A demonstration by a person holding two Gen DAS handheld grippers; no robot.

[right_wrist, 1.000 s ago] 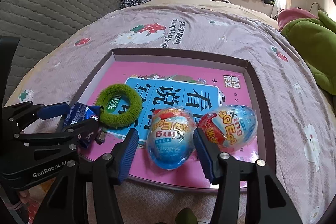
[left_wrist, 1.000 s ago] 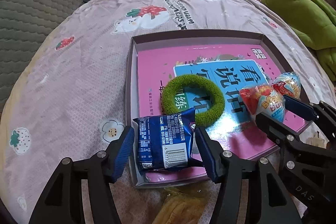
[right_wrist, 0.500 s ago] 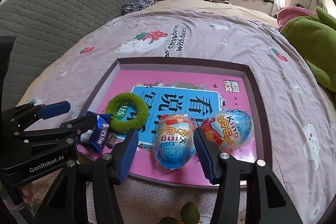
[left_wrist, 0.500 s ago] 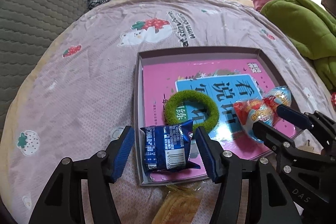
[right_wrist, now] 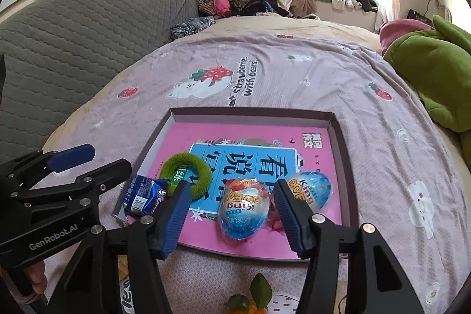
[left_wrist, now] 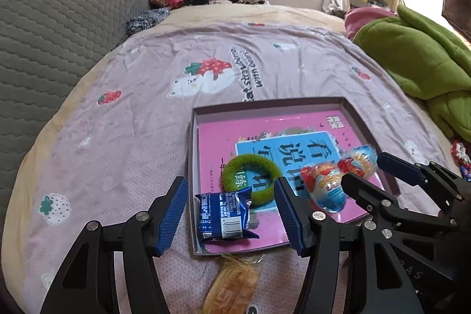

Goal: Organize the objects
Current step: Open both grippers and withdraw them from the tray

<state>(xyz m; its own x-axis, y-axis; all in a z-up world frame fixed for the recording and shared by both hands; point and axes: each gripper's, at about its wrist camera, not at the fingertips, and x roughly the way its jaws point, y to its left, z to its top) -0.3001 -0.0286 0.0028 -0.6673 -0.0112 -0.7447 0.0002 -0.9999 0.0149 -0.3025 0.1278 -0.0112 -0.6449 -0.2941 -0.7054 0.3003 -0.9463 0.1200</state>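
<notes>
left claw (left_wrist: 231, 214) wide open, empty, above blue packet (left_wrist: 224, 216) | right claw (right_wrist: 231, 215) wide open, empty

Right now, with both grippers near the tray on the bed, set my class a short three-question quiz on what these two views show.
1. True or false: the left gripper is shut on the blue snack packet.
2. Multiple choice: what lies between the blue snack packet and the two wrapped eggs in the tray? A) a green ring B) a spoon C) a red cup
3. Fill in: the yellow-orange packet lies ____ the tray, on the bedspread.

Key
1. False: its jaws stand apart and the packet rests in the tray.
2. A: the green ring sits beside the near egg and far egg.
3. Outside.
</notes>
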